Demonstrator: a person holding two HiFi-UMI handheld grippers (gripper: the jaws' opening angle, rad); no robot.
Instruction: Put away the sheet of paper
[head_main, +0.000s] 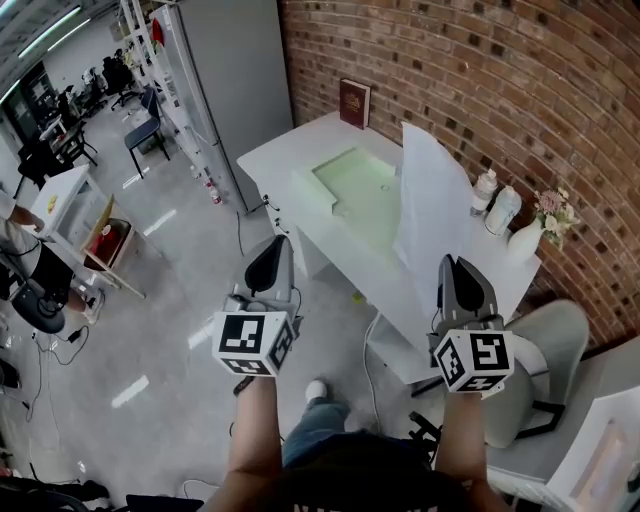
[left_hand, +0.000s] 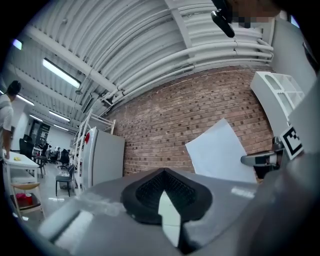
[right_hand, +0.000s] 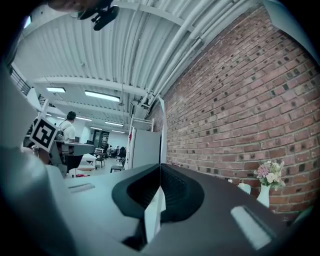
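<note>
Right gripper (head_main: 450, 262) pinching paper (head_main: 430, 195) edge, upright

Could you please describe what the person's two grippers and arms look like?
The left gripper and right gripper match: grey bodies tapering to a point, lined with black ribbed pads. Each carries a white cube printed with black square markers. The person wears a dark top, no sleeves over the forearms, and blue jeans.
</note>
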